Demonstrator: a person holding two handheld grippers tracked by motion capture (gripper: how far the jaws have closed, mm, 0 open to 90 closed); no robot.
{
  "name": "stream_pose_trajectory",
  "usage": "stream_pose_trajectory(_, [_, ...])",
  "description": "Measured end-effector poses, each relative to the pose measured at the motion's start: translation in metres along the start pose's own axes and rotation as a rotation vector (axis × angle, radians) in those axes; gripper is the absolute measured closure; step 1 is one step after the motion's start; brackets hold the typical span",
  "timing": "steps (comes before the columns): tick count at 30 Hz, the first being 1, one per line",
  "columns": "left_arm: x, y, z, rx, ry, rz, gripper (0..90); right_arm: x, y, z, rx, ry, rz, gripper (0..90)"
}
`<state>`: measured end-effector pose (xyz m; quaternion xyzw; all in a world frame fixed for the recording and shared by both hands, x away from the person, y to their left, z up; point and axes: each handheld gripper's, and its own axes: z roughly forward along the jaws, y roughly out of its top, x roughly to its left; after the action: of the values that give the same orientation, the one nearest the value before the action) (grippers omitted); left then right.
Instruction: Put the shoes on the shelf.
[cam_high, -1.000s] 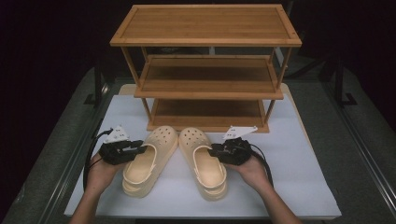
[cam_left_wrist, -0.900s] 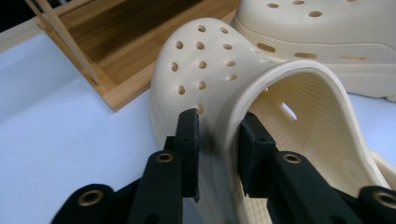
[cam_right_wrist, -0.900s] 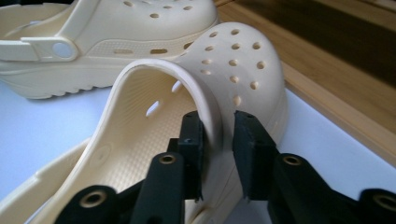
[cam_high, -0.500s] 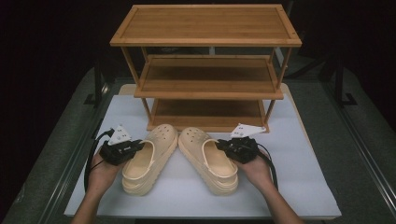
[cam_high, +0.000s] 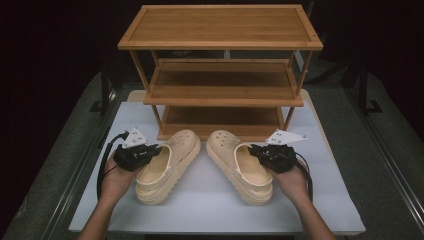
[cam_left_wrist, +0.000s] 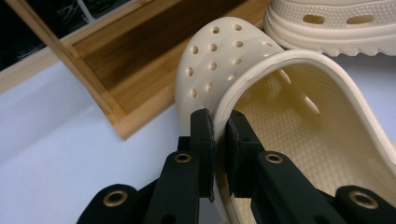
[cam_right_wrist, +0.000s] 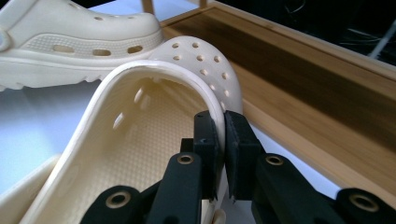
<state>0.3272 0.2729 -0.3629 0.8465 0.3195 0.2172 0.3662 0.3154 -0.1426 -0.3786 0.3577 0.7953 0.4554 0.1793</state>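
both clogs are gripped, so the step in hand is judged to be the lift of the pair toward the rack (cam_high: 220, 70). the left claw (cam_high: 152, 151) is pinched on the outer collar rim of the left clog (cam_high: 167, 167); in the left gripper view the rim wall is seen pressed between the two pads (cam_left_wrist: 204, 135). its jaws have just been closing, with the rim between them. the right claw (cam_high: 256, 151) is likewise pinched on the outer rim of the right clog (cam_high: 240, 165), and its jaws have also been closing on that rim, as seen in the right gripper view (cam_right_wrist: 218, 140).

the clogs are placed side by side on the white table (cam_high: 210, 210), just in front of the lowest shelf (cam_high: 220, 116), toes toward the rack and heels splayed outward toward the hands.

for the next move, both clogs are to be raised clear of the table and carried forward, toes first, onto a shelf. since only a thin rim is held at one side, tilting of each clog under its own weight is to be expected; a level, slow carry is called for, and the shelf edge is to be cleared.

the clogs are cream foam, thick-soled with ridged treads, round holes over the toe, oval slots along the sides and a pebbled footbed.
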Motion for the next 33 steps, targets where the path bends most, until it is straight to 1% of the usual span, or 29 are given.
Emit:
stream_pose_trajectory(2, [0.000,0.006,0.003,-0.003,-0.003,0.000,83.0,-0.005,0.001,-0.003,-0.001,-0.009,0.006,83.7])
stream_pose_trajectory(4, [0.000,0.012,0.007,-0.006,-0.006,0.005,83.0,-0.010,0.003,-0.004,-0.003,-0.021,0.002,83.6])
stream_pose_trajectory(6, [0.000,0.016,0.011,-0.013,-0.007,0.006,83.0,-0.018,0.007,-0.006,-0.005,-0.047,-0.003,83.6])
stream_pose_trajectory(8, [0.001,0.020,0.017,-0.017,-0.013,0.000,83.0,-0.020,0.009,-0.006,-0.005,-0.053,-0.003,83.6])
stream_pose_trajectory(11, [0.002,0.027,0.026,-0.020,-0.016,-0.006,83.0,-0.028,0.012,-0.005,-0.008,-0.064,0.000,83.6])
stream_pose_trajectory(12, [0.003,0.029,0.029,-0.022,-0.015,-0.005,82.9,-0.032,0.014,-0.003,-0.011,-0.071,0.003,83.6])
stream_pose_trajectory(13, [0.003,0.032,0.032,-0.028,-0.013,-0.009,82.9,-0.032,0.014,-0.003,-0.011,-0.071,0.003,83.6])
stream_pose_trajectory(16, [0.005,0.037,0.042,-0.036,-0.015,-0.026,82.8,-0.039,0.017,0.002,-0.011,-0.084,0.004,83.6])
stream_pose_trajectory(18, [0.006,0.040,0.049,-0.037,-0.007,-0.030,82.9,-0.047,0.019,0.008,-0.008,-0.093,0.006,83.6])
stream_pose_trajectory(19, [0.006,0.042,0.052,-0.035,-0.002,-0.029,82.9,-0.047,0.019,0.008,-0.008,-0.093,0.006,83.6])
stream_pose_trajectory(23, [0.007,0.050,0.065,-0.027,0.039,-0.007,82.8,-0.054,0.022,0.018,0.001,-0.121,0.005,83.6])
stream_pose_trajectory(27, [0.008,0.060,0.079,-0.029,0.067,-0.001,82.9,-0.062,0.025,0.027,0.010,-0.151,0.010,83.6])
stream_pose_trajectory(33, [0.007,0.070,0.102,-0.026,0.087,-0.001,83.0,-0.073,0.029,0.041,0.016,-0.186,0.016,83.6])
